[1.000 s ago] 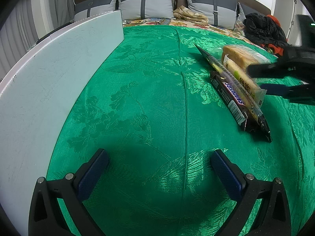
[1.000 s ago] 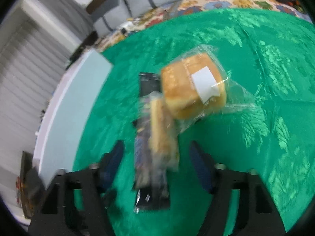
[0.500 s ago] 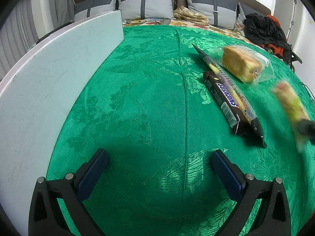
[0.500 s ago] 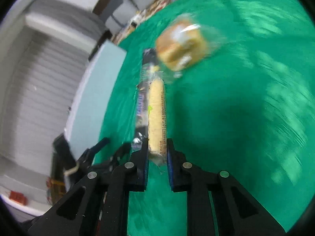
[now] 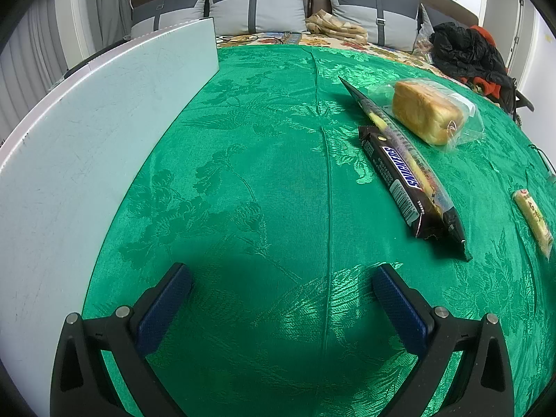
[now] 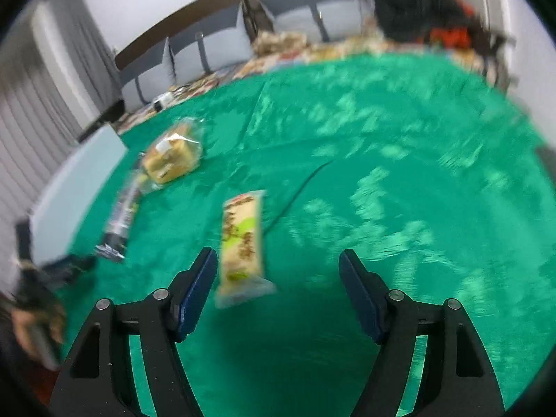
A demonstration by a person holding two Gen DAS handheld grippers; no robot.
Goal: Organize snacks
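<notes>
A Snickers bar (image 5: 396, 173) lies on the green cloth (image 5: 264, 173) beside a long dark snack packet (image 5: 413, 160). A bagged bread loaf (image 5: 425, 113) sits behind them. A yellow cracker packet (image 6: 241, 245) lies flat on the cloth, just ahead of my open right gripper (image 6: 278, 264), near its left finger; it also shows in the left wrist view (image 5: 533, 220) at the far right. My left gripper (image 5: 281, 278) is open and empty, well short of the Snickers bar. The loaf (image 6: 170, 160) and dark packets (image 6: 120, 219) show blurred at the right wrist view's left.
A pale upright board (image 5: 90, 132) runs along the cloth's left side. Grey cushions (image 5: 257, 7) and a black and red garment (image 5: 469, 52) lie behind the cloth. A thin dark cable (image 6: 295, 198) lies on the cloth by the cracker packet.
My right gripper took the cracker packet from the pile, carried it right, set it on the cloth and opened. The left gripper has not moved.
</notes>
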